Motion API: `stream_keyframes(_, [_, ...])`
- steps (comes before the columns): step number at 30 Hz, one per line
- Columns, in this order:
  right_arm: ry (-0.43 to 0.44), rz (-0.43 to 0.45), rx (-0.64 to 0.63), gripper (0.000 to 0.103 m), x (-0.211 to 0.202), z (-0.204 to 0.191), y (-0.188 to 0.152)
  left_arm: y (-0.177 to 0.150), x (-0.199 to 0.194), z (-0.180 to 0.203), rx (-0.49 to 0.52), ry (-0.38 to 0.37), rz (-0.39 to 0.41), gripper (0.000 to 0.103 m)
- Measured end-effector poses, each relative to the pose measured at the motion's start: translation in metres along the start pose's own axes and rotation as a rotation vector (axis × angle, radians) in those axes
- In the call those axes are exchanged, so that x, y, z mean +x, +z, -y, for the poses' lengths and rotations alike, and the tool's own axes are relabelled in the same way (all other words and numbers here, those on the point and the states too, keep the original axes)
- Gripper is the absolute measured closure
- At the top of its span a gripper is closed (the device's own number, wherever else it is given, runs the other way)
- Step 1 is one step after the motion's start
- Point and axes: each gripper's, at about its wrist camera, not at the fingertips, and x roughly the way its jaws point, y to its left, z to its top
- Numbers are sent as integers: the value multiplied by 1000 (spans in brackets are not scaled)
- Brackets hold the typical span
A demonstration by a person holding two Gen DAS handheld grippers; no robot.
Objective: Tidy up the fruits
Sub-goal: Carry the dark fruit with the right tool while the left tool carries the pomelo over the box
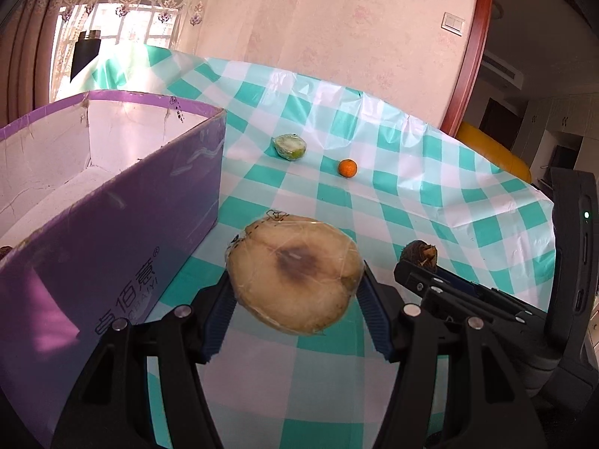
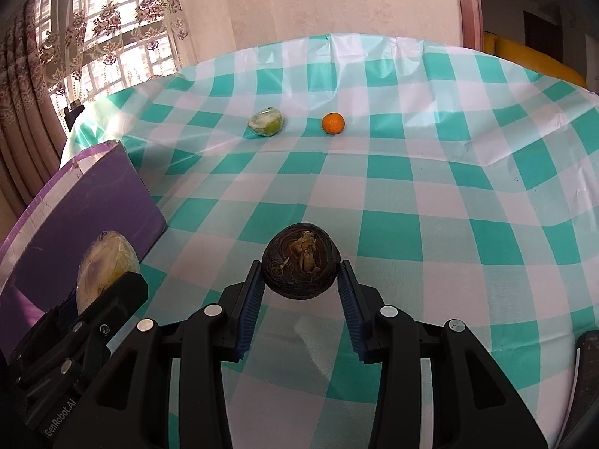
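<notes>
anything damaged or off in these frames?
Yes. The plastic-wrapped cut fruit half in the left gripper has a dark brown patch at the centre of its cut face, so it looks spoiled. The purple box has cracked, peeling white lining. Nothing looks spilled.

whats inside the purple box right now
The purple box shows bare white walls and floor, no fruit visible. Its near wall hides the closer part of the inside, so that cannot be checked.

The purple box [image 1: 112,224] is cut off at the left frame edge. A small brown item [image 1: 4,251] at its near rim, far left, is possibly fruit; mostly hidden.
</notes>
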Motion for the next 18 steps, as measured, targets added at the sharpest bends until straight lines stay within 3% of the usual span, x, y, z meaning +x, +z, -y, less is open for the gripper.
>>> stream_keyframes(6, [34, 70, -18, 63, -16, -22, 7, 20, -46, -4, 28, 0, 143, 41])
stream_keyframes(18, [135, 209, -136, 63, -58, -99, 26, 51, -122, -56, -32, 152, 306, 41])
